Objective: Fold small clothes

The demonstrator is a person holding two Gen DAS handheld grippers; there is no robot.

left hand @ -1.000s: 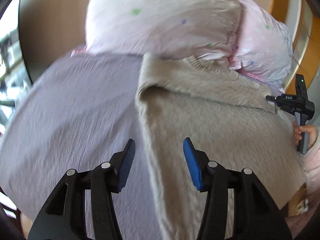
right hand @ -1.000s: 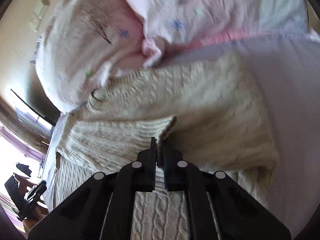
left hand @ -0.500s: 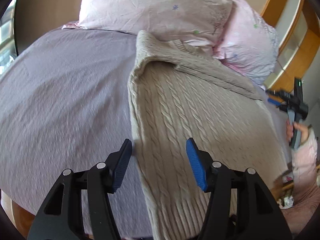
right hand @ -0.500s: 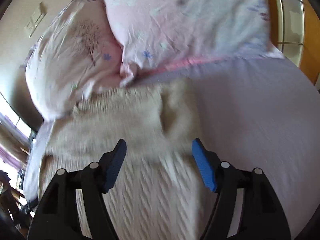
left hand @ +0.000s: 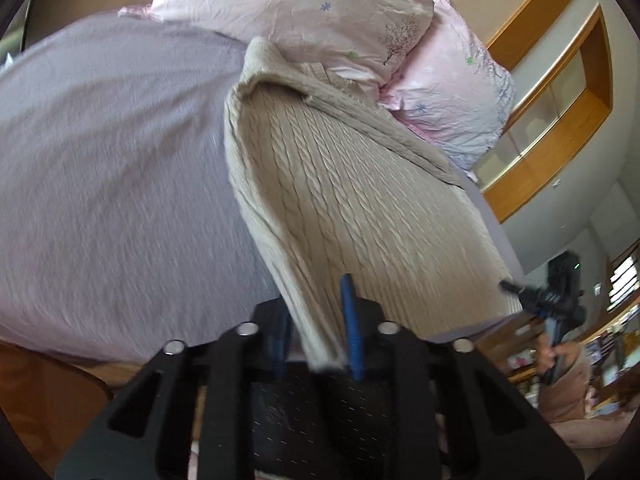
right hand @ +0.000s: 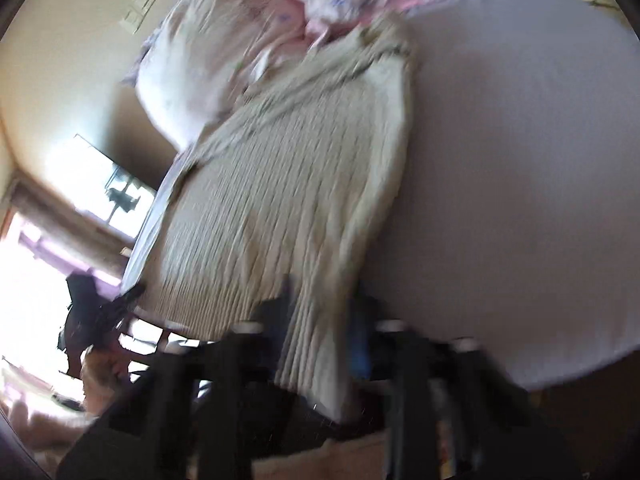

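A beige cable-knit sweater (left hand: 340, 184) lies lengthwise on the lilac bed sheet (left hand: 112, 168), its sleeves folded across the top by the pillows. My left gripper (left hand: 316, 320) is shut on the sweater's bottom left hem corner at the bed's near edge. My right gripper (right hand: 324, 320) is shut on the bottom right hem corner of the sweater (right hand: 288, 184); that view is blurred. Each gripper shows in the other's view, the right one (left hand: 560, 292) and the left one (right hand: 100, 304).
Two pink patterned pillows (left hand: 320, 12) lie against the head of the bed beyond the sweater. A wooden-framed window (left hand: 560, 112) is at the right. The sheet (right hand: 520, 160) stretches out to the right of the sweater. The bed's wooden edge (left hand: 60, 384) is just below.
Both grippers pulled back from the sweater's top to its bottom hem. The right let go of the folded sleeve and opened; both have now closed on the hem corners.
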